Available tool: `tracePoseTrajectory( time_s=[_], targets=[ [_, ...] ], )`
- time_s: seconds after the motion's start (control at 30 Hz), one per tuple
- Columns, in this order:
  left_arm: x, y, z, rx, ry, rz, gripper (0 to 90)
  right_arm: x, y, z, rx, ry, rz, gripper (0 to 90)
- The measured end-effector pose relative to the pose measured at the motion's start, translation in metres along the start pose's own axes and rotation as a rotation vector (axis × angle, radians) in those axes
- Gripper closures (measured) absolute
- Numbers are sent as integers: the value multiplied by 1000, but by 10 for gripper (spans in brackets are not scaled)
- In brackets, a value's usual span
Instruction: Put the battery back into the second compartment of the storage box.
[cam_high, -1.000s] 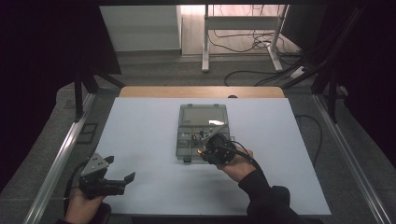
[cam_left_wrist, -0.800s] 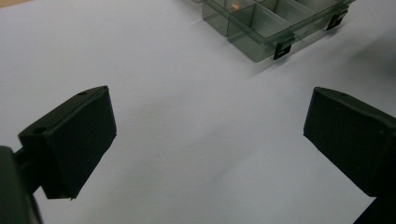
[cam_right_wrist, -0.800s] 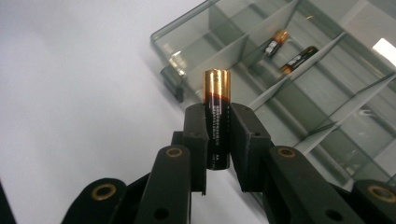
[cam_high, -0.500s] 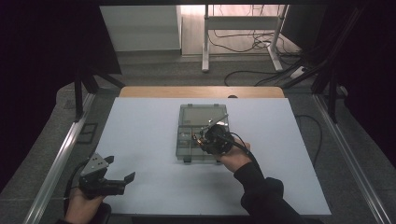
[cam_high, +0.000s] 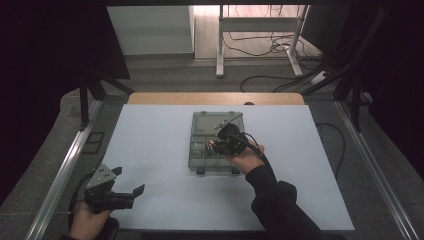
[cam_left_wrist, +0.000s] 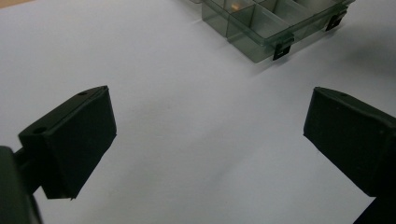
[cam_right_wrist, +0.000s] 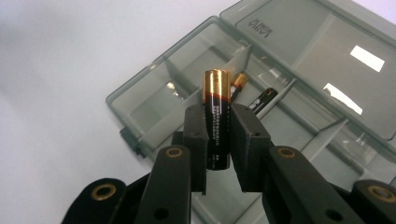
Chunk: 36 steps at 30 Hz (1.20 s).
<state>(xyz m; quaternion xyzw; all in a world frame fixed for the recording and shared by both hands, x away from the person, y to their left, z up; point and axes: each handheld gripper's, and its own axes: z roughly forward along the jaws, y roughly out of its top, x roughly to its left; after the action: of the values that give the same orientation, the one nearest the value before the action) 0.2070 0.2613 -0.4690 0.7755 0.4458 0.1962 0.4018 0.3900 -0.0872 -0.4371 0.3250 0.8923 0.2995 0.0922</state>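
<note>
A black and copper battery (cam_right_wrist: 216, 114) stands upright between the pads of my right gripper (cam_right_wrist: 217, 123), which is shut on it. That gripper (cam_high: 220, 142) hovers over the smoky clear compartment box (cam_high: 200, 162) at the middle of the table, its lid (cam_high: 210, 120) laid open at the back. Two more batteries (cam_right_wrist: 239, 81) lie in a compartment behind the held one. My left gripper (cam_high: 131, 189) rests at the table's front left, jaws open with nothing between them; in its own view the black pads (cam_left_wrist: 79, 135) frame bare white tabletop and the box's corner (cam_left_wrist: 261, 32).
The white tabletop (cam_high: 150, 145) has a wooden strip along its far edge (cam_high: 215, 98). Metal rails (cam_high: 65, 165) run down both sides. Cables (cam_high: 260, 47) lie on the floor beyond the table.
My right gripper has moved up and away over the box with the battery, toward its middle. The left gripper has stayed put.
</note>
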Motion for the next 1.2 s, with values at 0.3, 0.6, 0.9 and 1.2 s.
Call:
tracePoseTrajectory(
  time_s=[0.3,0.6,0.9,1.2],
  targets=[
    [0,0,0,0,0,0,29,-8,12,13,4,-26,34,769],
    [0,0,0,-1,-2,1,29,-13,21,37,37,-51,69,768],
    [0,0,0,-2,-2,2,29,-20,24,55,55,-74,90,631],
    [0,0,0,-3,-2,3,29,-16,23,46,33,-69,35,340]
  ],
)
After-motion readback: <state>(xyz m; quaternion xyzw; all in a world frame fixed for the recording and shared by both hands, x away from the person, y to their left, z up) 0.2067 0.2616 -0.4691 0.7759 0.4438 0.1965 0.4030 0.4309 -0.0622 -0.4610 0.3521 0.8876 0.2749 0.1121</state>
